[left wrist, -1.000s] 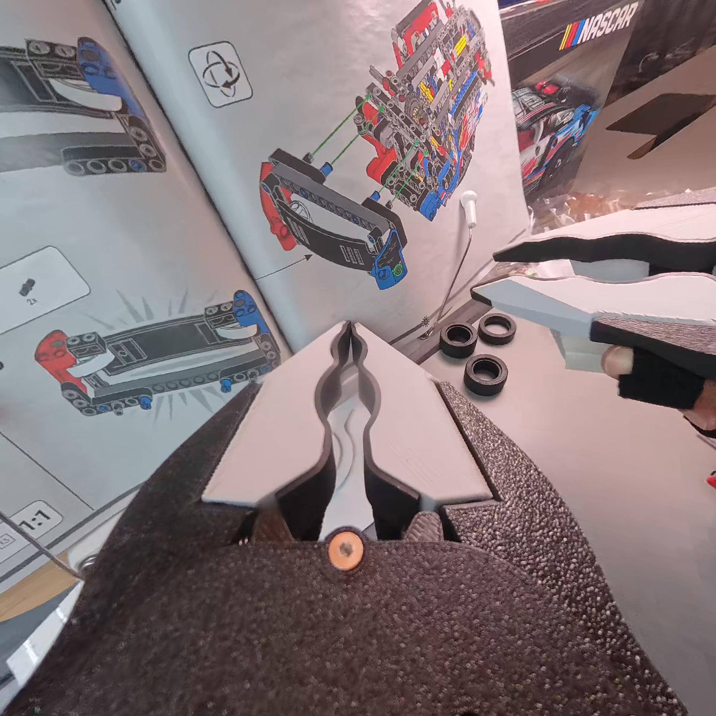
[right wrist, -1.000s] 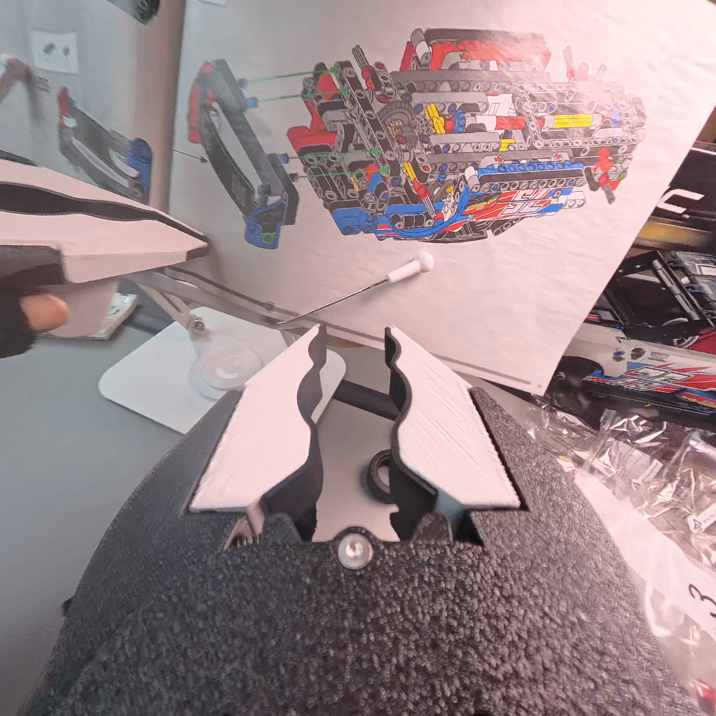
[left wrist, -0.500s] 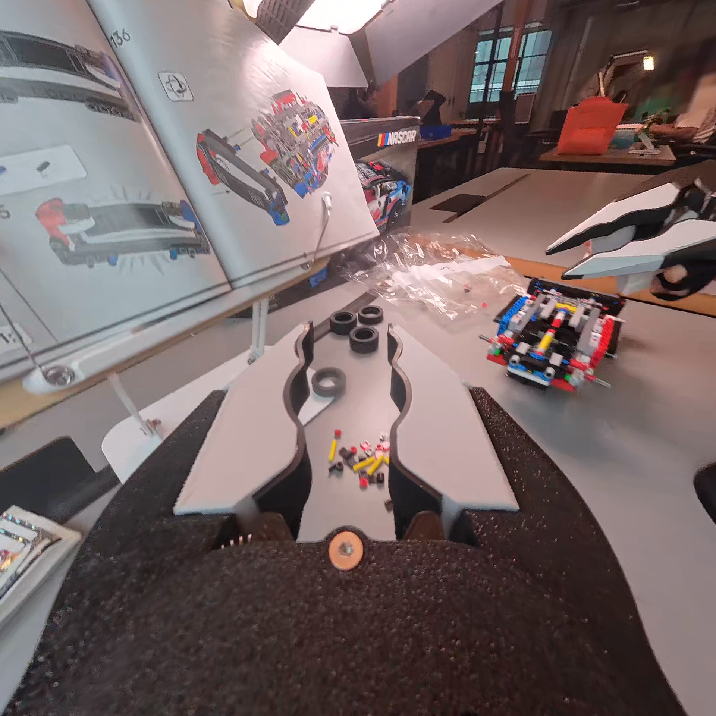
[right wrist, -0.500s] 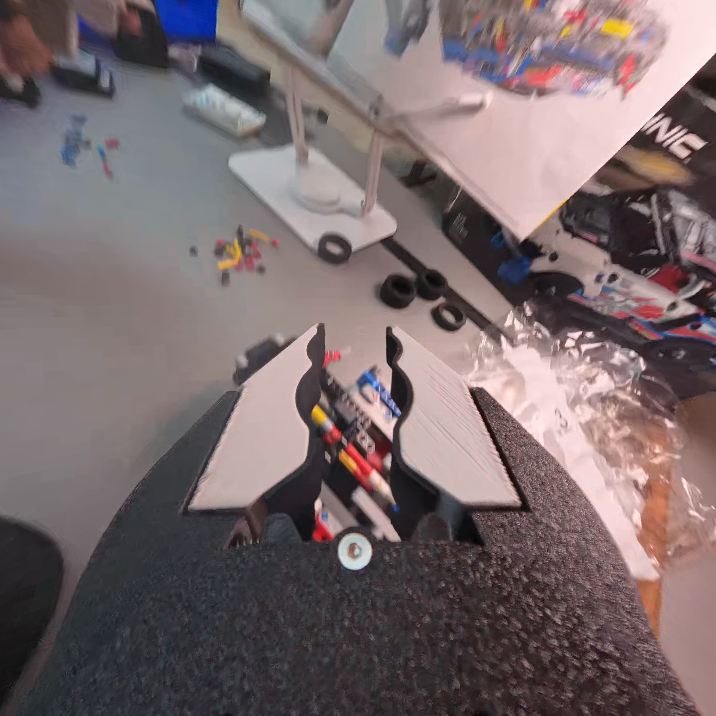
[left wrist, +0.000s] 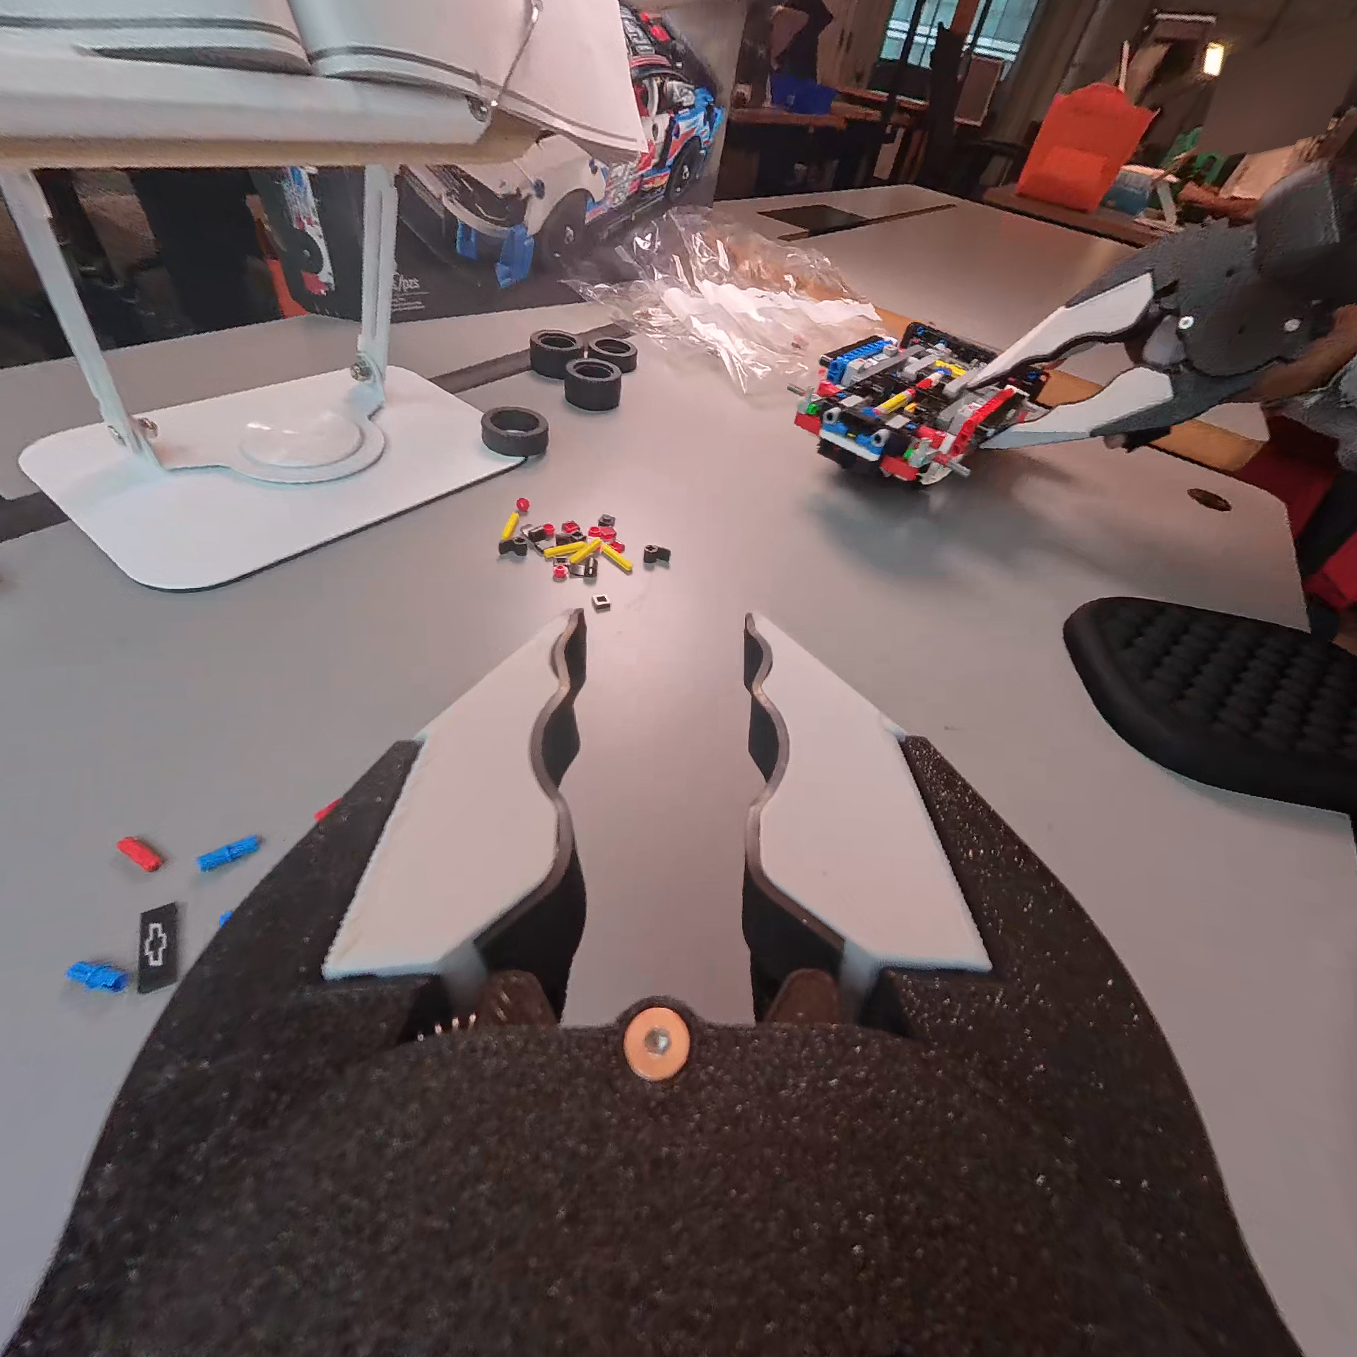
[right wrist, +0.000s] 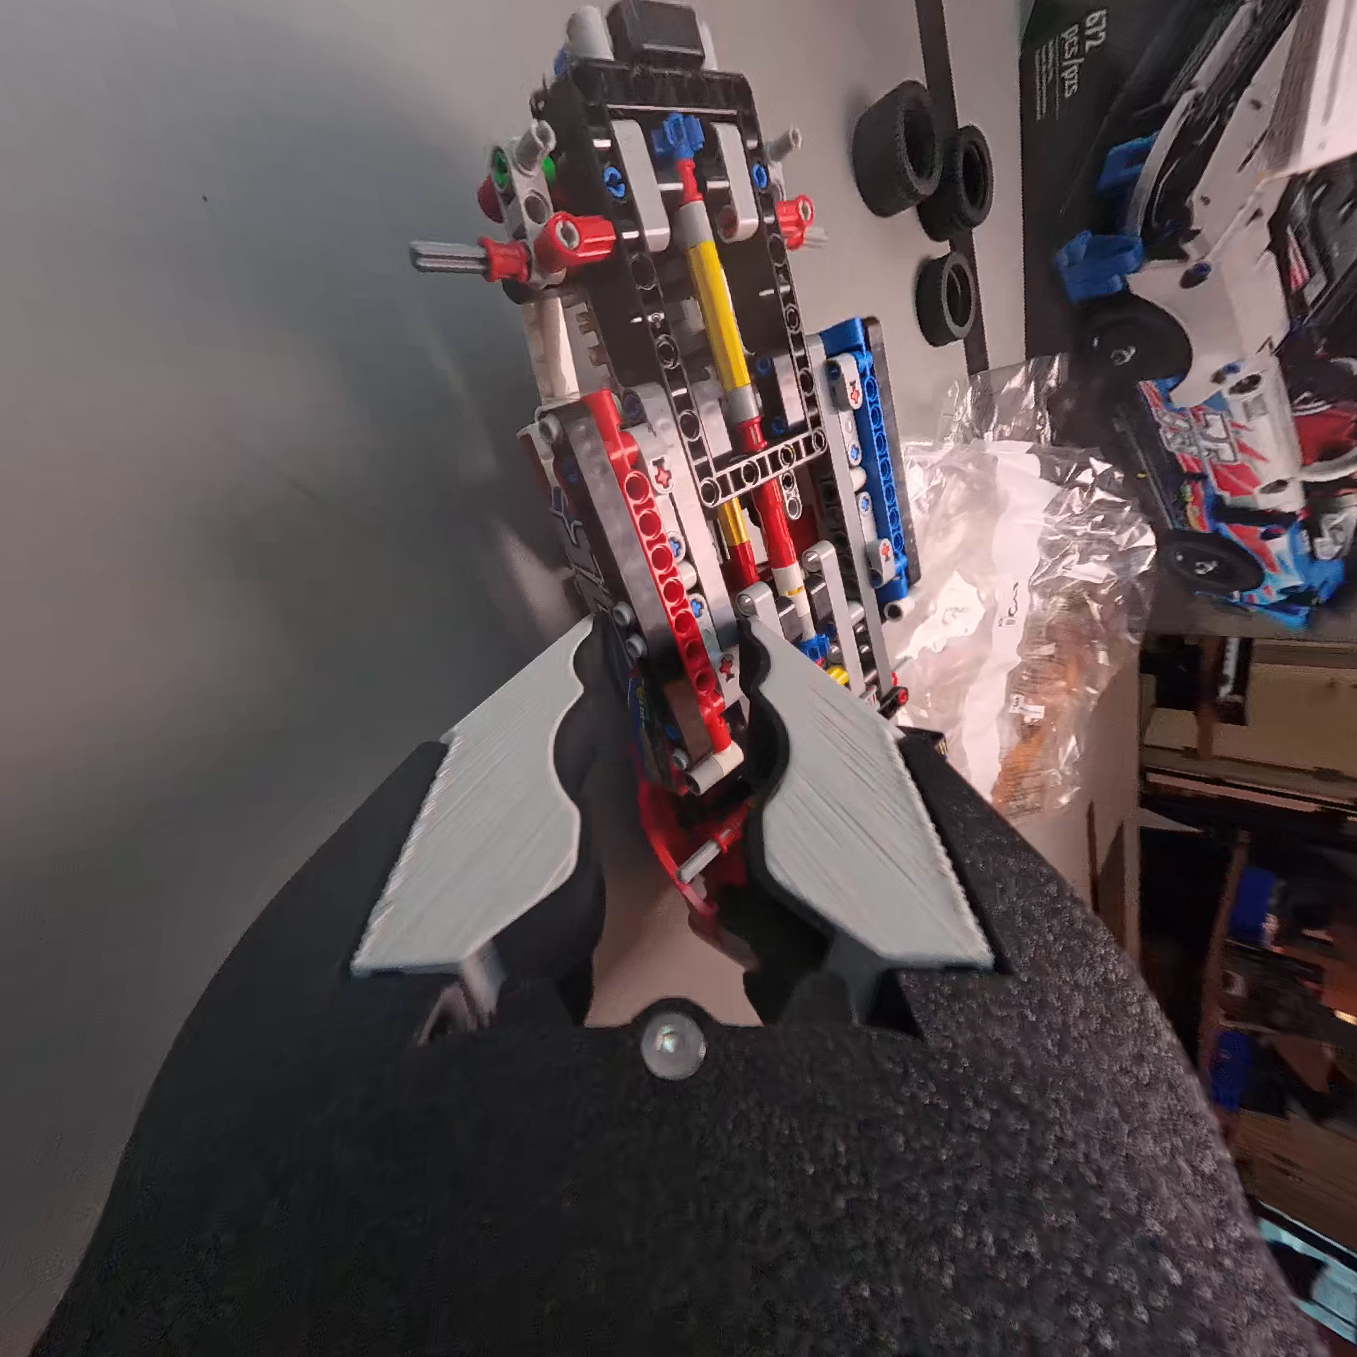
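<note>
Left claw [left wrist: 664, 624] released, empty, low over grey worktop [left wrist: 918, 734], nearest the pile of small loose pieces [left wrist: 573, 547]. Right claw [right wrist: 668, 646] straddles the rear end of the brick car chassis [right wrist: 705, 382] on the worktop; firm grasp unclear. Risk: off-centre pinch on 1 red beam could tip it or pop pieces off. Beyond, 4 black tyres [left wrist: 584, 367]; clear plastic bags [left wrist: 734, 308], contents unclear.

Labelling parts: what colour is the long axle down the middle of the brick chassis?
Yellow axle, with red sections nearer the jaws; right wrist view shows it best.
</note>
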